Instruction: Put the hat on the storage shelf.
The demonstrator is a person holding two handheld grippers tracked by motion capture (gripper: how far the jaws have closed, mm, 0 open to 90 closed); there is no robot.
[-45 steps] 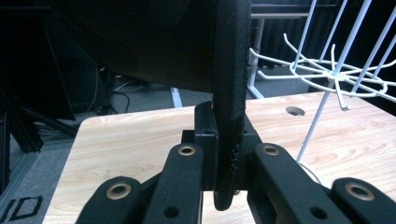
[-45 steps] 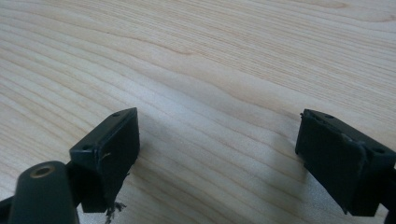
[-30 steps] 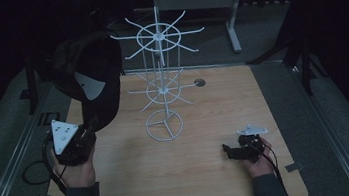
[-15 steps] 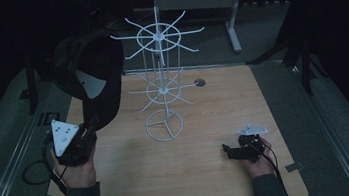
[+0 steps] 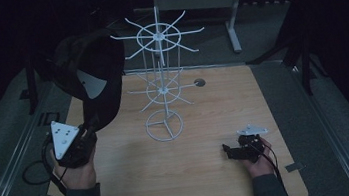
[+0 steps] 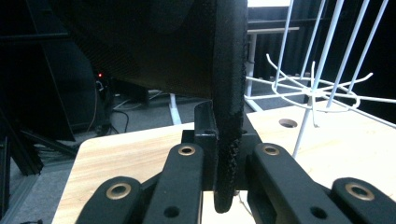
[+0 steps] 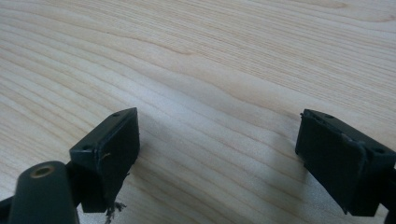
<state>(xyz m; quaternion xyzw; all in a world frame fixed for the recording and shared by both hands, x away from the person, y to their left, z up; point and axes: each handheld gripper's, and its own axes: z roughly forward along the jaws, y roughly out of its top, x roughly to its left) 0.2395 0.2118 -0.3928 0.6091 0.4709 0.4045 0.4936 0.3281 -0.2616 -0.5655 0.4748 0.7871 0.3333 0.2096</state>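
Observation:
A black cap hangs in the air over the table's left side, left of a white wire display rack. My left gripper is shut on the cap's brim from below. In the left gripper view the brim stands edge-on, pinched between the two black jaws, and the rack rises to the right. My right gripper rests low at the table's front right, pointing left. Its jaws stand wide open over bare wood with nothing between them.
The wooden table has a small round hole behind the rack. A metal table frame stands in the dark behind. Grey floor strips run along both sides of the table.

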